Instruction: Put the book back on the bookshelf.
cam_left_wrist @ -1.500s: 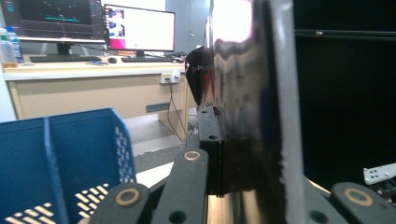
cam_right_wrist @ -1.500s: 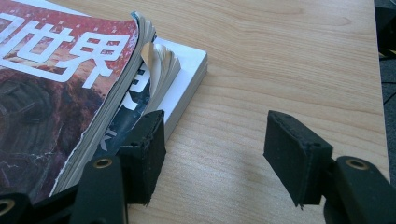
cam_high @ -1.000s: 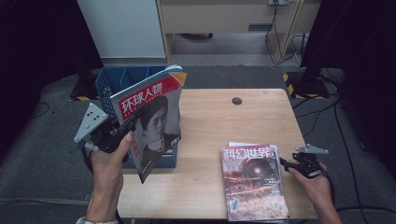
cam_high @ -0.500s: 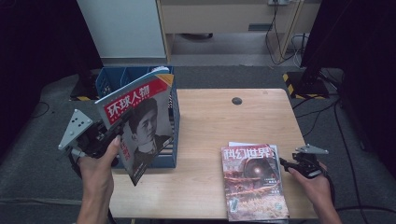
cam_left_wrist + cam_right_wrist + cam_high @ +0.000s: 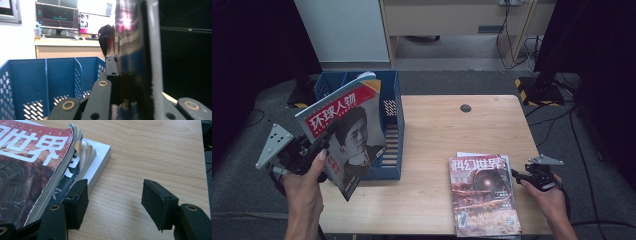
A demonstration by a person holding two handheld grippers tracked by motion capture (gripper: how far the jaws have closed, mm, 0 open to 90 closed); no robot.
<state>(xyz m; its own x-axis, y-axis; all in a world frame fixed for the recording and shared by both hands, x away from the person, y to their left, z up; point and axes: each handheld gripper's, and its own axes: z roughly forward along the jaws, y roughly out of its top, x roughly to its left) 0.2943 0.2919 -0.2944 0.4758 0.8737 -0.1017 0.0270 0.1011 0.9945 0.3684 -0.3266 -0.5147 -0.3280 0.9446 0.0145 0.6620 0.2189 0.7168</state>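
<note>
A magazine (image 5: 347, 135) with a red title band and a portrait cover stands tilted in the air at the left. It hangs in front of the blue file box (image 5: 394, 125). My left gripper (image 5: 314, 147) is shut on its left edge. In the left gripper view the glossy magazine (image 5: 132, 45) rises between the jaws, with the blue box (image 5: 32, 80) behind. At the table's front right lies a stack of magazines (image 5: 482, 192) with a red sci-fi cover on top. My right gripper (image 5: 519, 176) rests open beside its right edge; in its own view the stack (image 5: 30, 165) lies beside the left jaw.
The wooden table (image 5: 437, 130) has a small dark round cap (image 5: 465, 107) near its back edge. A white cabinet (image 5: 344, 30) and a wooden desk stand behind. Cables run over the floor at the right. Monitors (image 5: 57, 15) sit on a desk beyond the box.
My left hand has carried the magazine leftward, away from the box's middle toward the table's left edge. The right gripper has stayed put.
</note>
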